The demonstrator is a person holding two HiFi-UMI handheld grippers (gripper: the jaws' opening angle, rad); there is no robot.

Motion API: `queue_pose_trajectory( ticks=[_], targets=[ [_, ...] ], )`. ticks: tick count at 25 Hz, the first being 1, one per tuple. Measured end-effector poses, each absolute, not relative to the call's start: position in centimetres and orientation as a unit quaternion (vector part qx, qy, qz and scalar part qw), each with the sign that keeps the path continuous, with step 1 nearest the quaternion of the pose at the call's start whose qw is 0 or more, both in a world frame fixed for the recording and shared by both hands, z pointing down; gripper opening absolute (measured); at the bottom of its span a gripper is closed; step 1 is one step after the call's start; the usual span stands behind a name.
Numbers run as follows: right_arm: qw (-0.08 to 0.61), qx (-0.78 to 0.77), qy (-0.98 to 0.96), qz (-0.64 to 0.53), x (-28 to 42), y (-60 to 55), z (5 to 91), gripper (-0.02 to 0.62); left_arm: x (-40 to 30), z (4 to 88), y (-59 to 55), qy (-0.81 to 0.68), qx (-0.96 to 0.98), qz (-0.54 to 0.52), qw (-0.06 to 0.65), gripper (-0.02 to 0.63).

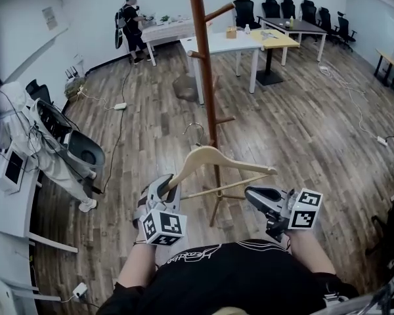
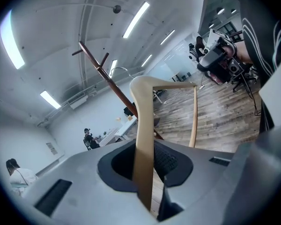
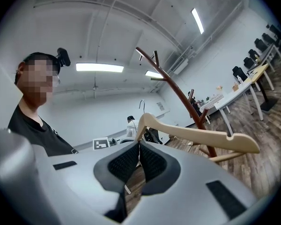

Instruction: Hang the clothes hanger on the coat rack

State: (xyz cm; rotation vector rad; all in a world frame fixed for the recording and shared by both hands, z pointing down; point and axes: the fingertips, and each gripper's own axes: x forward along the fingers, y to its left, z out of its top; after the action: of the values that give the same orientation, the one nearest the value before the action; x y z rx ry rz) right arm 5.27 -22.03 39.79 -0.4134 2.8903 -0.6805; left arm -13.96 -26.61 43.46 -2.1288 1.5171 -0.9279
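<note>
A pale wooden clothes hanger [image 1: 217, 157] with a metal hook [image 1: 196, 126] is held low in front of me, and my left gripper [image 1: 167, 184] is shut on the end of its left arm. In the left gripper view that arm [image 2: 143, 125] runs up between the pads. Just beyond the hanger stands the brown wooden coat rack [image 1: 202, 58], with short pegs sticking out of its pole. My right gripper [image 1: 251, 193] is shut and empty, below and just short of the hanger's right end. The right gripper view shows the hanger [image 3: 196, 134] and the rack [image 3: 178, 90] beyond its touching pads.
White tables [image 1: 220, 43] stand behind the rack, and black chairs [image 1: 308, 8] line the far right. A person [image 1: 130, 25] stands at the back wall. At the left are a desk [image 1: 13, 202] with draped clothing and a black chair [image 1: 85, 151]. Cables lie on the wood floor [image 1: 121, 104].
</note>
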Motion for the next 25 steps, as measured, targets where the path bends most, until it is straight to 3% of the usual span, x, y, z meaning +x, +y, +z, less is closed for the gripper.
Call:
queue_pose_trajectory(
  ticks=[25],
  targets=[
    [0.099, -0.167, 0.966, -0.169, 5.7, -31.4, 36.0, 0.038, -14.7, 29.9, -41.0, 0.536, -0.752, -0.247, 0.294, 0.069]
  ],
)
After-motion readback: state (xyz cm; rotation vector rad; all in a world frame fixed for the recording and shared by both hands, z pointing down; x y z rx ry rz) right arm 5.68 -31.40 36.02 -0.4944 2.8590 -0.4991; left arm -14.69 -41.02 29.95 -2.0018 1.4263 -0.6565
